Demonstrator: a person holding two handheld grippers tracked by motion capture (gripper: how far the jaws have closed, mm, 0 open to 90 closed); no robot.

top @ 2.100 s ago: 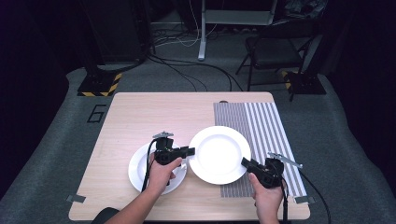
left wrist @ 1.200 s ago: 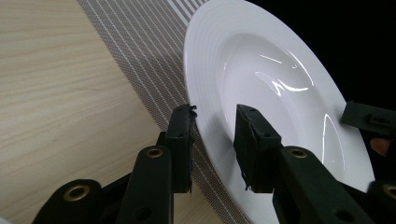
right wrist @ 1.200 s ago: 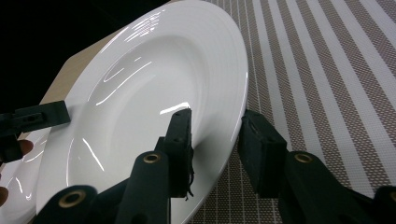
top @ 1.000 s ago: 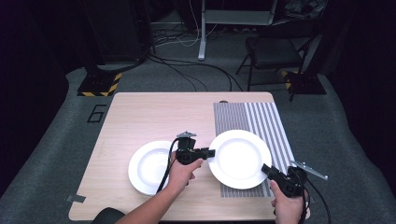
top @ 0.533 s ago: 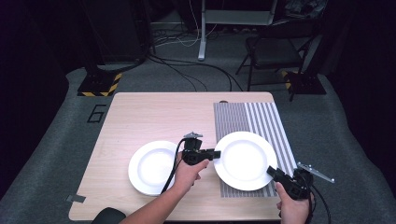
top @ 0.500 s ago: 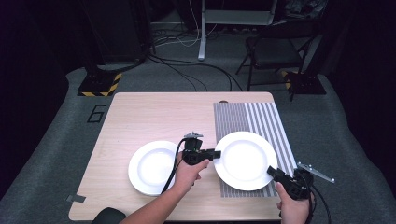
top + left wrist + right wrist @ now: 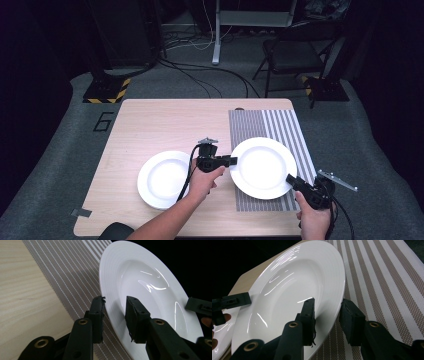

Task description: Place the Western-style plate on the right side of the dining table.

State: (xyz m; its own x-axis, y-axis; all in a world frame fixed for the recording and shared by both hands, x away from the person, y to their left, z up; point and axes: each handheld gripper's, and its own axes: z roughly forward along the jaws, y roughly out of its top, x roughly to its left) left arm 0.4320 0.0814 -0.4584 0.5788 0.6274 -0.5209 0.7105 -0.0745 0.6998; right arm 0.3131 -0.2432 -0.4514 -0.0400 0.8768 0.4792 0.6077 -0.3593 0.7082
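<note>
Carrying round white ceramic plate [image 7: 263,167] over striped woven placemat [image 7: 260,120], left gripper [image 7: 231,161] and right gripper [image 7: 290,179] both clamping its rim; next needing level lowering, then releasing.

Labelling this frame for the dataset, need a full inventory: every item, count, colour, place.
Held plate: 1, white, over the striped mat, gripped at opposite rim edges by both claws.
Second plate: 1, white, flat on bare wood left of the mat.
Striped mat: 1, grey and white, right part of the table.
Table: 1, light wood, centre.
Folding chair: 1, dark, on the floor beyond the table.
Floor cables: several, dark, behind the table.
Hazard-striped base: 1, yellow and black, far left floor.
Left claw: 1, black, shut on the plate's rim.
Right claw: 1, black, shut on the opposite rim.
</note>
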